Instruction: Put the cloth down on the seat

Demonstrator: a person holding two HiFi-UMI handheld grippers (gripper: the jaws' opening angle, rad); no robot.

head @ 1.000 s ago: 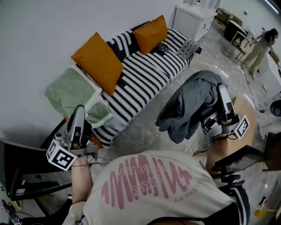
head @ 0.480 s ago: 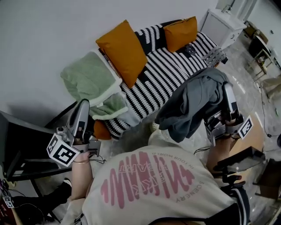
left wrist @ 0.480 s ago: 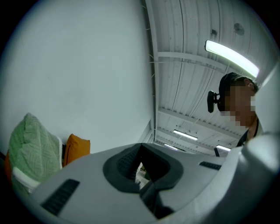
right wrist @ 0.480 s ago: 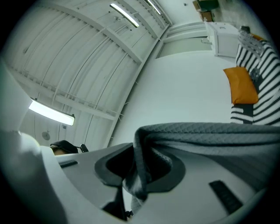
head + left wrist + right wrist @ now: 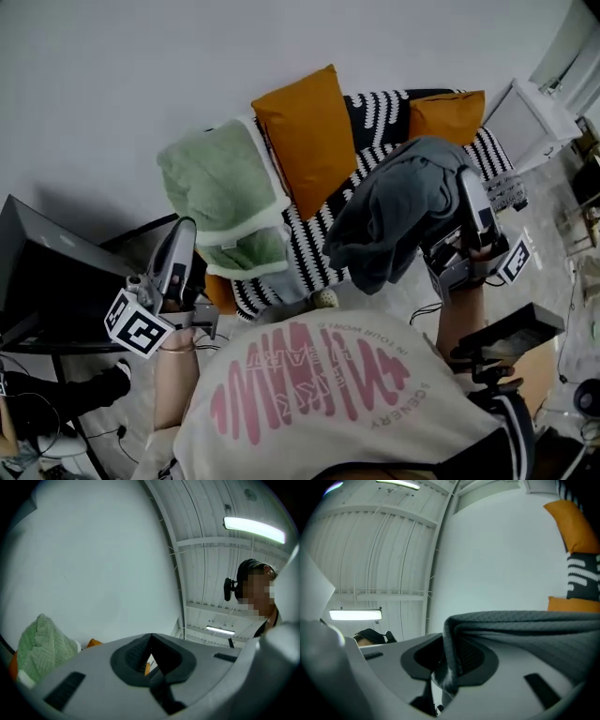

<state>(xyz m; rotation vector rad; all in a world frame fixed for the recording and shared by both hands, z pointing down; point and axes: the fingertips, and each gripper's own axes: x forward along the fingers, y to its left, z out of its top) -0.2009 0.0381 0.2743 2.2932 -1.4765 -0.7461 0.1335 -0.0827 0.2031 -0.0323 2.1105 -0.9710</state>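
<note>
A grey cloth [image 5: 394,211] hangs bunched from my right gripper [image 5: 465,184], which is shut on it and held up over the near edge of the seat. In the right gripper view a fold of the cloth [image 5: 525,625] is pinched between the jaws of the right gripper [image 5: 450,663] and drapes off to the right. The seat is a sofa with a black and white striped cover [image 5: 314,251]. My left gripper [image 5: 184,228] is raised at the left beside the sofa's end. Its jaws meet at the tips in the left gripper view [image 5: 150,651], with nothing between them.
On the sofa lean an orange cushion [image 5: 309,141] and a second one [image 5: 445,114]; a green blanket [image 5: 225,192] lies over its left end. A white cabinet [image 5: 534,117] stands at the right, a dark screen [image 5: 47,281] at the left.
The view has swung left and the sofa now lies nearer, straight ahead. The right gripper still holds the grey cloth, now over the striped seat's edge. The left gripper stays raised.
</note>
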